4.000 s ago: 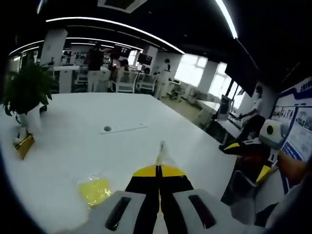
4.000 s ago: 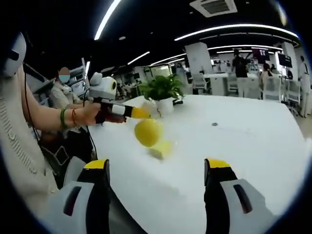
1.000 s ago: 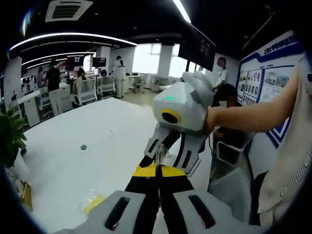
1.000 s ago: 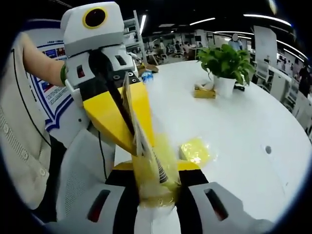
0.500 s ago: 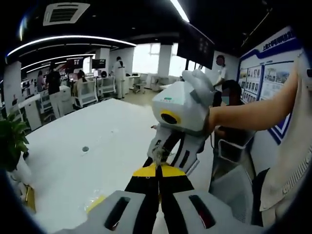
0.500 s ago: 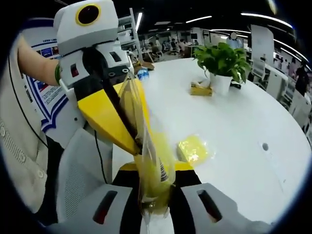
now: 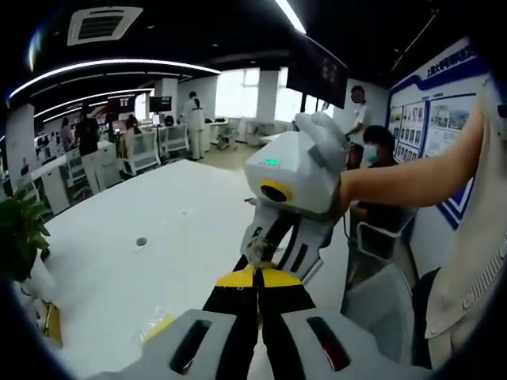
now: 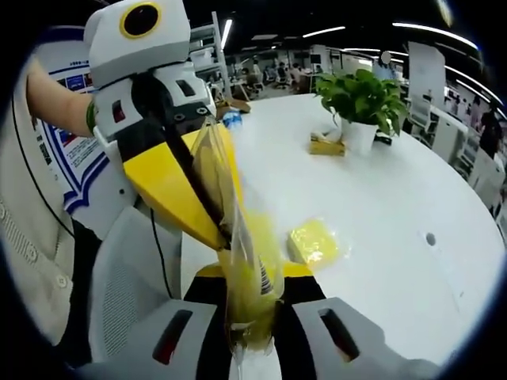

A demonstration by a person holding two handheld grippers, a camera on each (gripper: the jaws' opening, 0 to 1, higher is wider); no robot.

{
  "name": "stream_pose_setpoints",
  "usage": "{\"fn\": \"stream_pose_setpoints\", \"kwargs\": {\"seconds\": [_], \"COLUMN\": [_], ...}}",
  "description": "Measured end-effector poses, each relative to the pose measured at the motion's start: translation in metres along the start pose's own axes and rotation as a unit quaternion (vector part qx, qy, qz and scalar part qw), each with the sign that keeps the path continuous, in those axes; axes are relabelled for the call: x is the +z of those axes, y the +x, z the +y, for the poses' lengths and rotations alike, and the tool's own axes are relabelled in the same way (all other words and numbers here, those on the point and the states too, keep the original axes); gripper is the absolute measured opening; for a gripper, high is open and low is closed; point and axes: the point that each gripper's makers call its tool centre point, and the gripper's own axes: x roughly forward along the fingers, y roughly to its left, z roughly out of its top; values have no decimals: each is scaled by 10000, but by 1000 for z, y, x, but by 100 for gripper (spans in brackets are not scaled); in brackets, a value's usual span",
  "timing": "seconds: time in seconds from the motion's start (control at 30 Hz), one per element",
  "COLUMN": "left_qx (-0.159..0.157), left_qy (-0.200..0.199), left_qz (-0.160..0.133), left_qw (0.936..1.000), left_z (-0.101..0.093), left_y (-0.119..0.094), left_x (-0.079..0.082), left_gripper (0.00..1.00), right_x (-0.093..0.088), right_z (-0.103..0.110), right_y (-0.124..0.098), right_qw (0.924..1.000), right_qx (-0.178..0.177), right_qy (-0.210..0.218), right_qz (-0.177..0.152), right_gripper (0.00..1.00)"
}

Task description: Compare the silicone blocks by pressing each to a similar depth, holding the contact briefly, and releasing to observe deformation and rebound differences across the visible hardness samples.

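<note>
Right gripper view puts your right gripper (image 8: 252,297) clenched on the lower end of a clear plastic bag (image 8: 238,237) holding something yellow, while your left gripper (image 8: 210,214) comes in from the upper left, its yellow jaws pinched on the bag's upper edge. Since four seconds ago the bag has gone from dangling off the left gripper over the worktop (image 8: 396,198) to being held between both; over the last half second almost nothing moves. I judge you are opening the bag, so no pressing has begun. A second yellow silicone block (image 8: 315,241), in its own clear wrapper, lies on the worktop right of centre, well apart from both grippers. In the left gripper view it shows as a yellow sliver at lower left.
</note>
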Motion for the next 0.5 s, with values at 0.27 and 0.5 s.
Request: {"fn": "stream_pose_setpoints", "kwargs": {"seconds": [0.27,0.5], "left_qx": [-2,-5], "left_qy": [39,79], "left_qz": [1,28], "left_qw": [10000,10000], "left_z": [-1,-2], "left_y": [0,1], "left_x": [2,1], "left_gripper": [0,0], "right_x": [0,-1], "right_z": [1,2], "right_y": [-2,-2], "right_qw": [10000,10000], "right_qx": [19,41], "right_qy": [-42,-32], "right_qz": [-23,-18], "right_gripper": [10,11]}}
